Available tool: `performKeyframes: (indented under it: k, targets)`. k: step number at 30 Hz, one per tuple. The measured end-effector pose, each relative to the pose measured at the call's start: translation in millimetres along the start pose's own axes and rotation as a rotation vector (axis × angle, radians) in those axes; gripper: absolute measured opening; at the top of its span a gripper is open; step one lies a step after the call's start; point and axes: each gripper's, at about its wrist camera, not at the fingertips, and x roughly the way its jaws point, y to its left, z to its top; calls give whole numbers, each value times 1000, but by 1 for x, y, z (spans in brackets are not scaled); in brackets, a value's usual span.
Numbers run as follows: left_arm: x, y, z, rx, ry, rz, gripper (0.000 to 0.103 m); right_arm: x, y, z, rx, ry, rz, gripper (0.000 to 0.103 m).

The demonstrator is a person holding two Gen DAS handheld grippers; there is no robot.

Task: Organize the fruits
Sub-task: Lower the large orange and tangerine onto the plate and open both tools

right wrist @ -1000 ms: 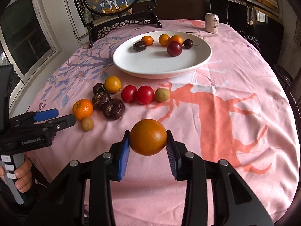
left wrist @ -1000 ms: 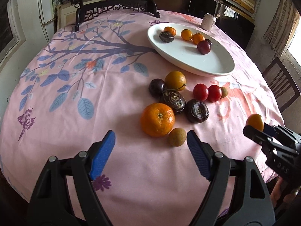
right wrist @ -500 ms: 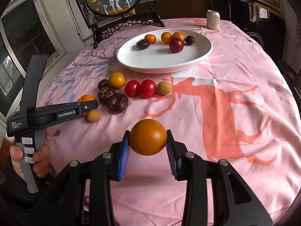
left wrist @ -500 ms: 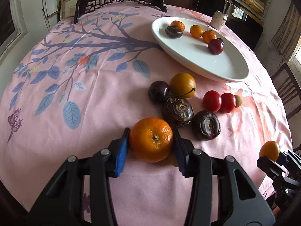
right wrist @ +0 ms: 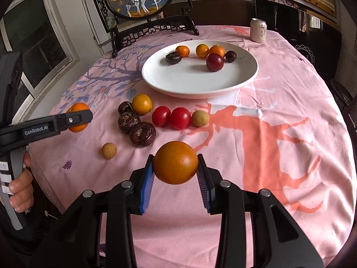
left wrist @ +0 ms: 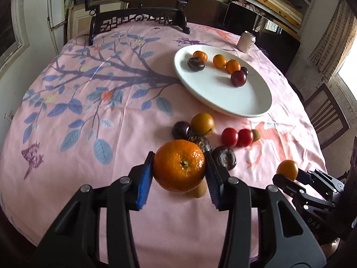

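Left gripper (left wrist: 179, 171) closed on a mandarin (left wrist: 179, 165), blue pads pressing on both flanks, fruit lifted clear of the pink tablecloth (left wrist: 89, 120). Right gripper (right wrist: 175, 170) closed on a smooth orange fruit (right wrist: 175, 162), also held above the cloth, nearer the front edge of the table.

Handling, as judgement: mandarin prob. light, skin loose and a bit soft, so dents w/ too much squeeze; pebbled peel gives good friction. Best hold across the widest part, stem end facing out, as now. Smooth orange fruit looks firmer and more slippery, round, so can roll out if pads sit off-centre; grip at the equator seems correct.

Look: mandarin bright orange, glossy, dimpled, small green-brown stem scar toward the camera. Other fruit darker orange, almost matte, no stem visible.

Rest of scene: white plate (right wrist: 245, 78) far side of the table, already w/ three small oranges, two dark plums and one wrinkled dark fruit. Still on the cloth, between plate and grippers: one orange (right wrist: 142, 104), a dark plum, two wrinkled brown fruits (right wrist: 142, 134), two red tomatoes (right wrist: 170, 117), two small tan round fruits, one (right wrist: 200, 118) beside the tomatoes, one (right wrist: 109, 150) alone near the left gripper. Drink can (right wrist: 258, 30) behind the plate, well apart.

Next, likely: carry both to the plate, set down low, not drop; round fruits roll easily on the shallow rim.
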Motion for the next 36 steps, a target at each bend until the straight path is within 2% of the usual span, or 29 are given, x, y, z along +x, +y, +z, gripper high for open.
performKeyframes:
  k: [5, 11, 15, 22, 23, 24, 25, 26, 30, 31, 33, 36]
  targets:
    - [15, -24, 67, 65, -33, 42, 44, 10, -21, 50, -19, -15, -51, 37]
    - [84, -62, 144, 90, 14, 88, 44, 54, -60, 131, -42, -34, -152, 37]
    - [136, -75, 171, 74, 102, 83, 44, 96, -83, 158, -44, 24, -168, 37]
    - [175, -85, 187, 78, 136, 81, 45, 126, -113, 171, -19, 56, -160, 38]
    - [178, -86, 188, 80, 139, 80, 46, 128, -113, 171, -15, 55, -156, 41]
    - [180, -86, 190, 79, 143, 75, 46, 129, -113, 172, -12, 50, -153, 52]
    - [180, -86, 191, 74, 142, 71, 48, 126, -113, 173, -9, 36, -160, 58]
    - [176, -86, 192, 72, 133, 68, 54, 122, -112, 174, -11, 21, -167, 58]
    - [136, -83, 191, 80, 57, 47, 64, 89, -105, 171, -26, -13, -165, 58]
    - [121, -80, 187, 79, 37, 38, 72, 78, -102, 167, -29, -20, -157, 59]
    - [91, -72, 172, 76, -4, 32, 81, 56, -92, 152, -38, -31, -156, 60]
    - [50, -56, 134, 77, -51, 35, 86, 27, -75, 119, -37, -29, -130, 60]
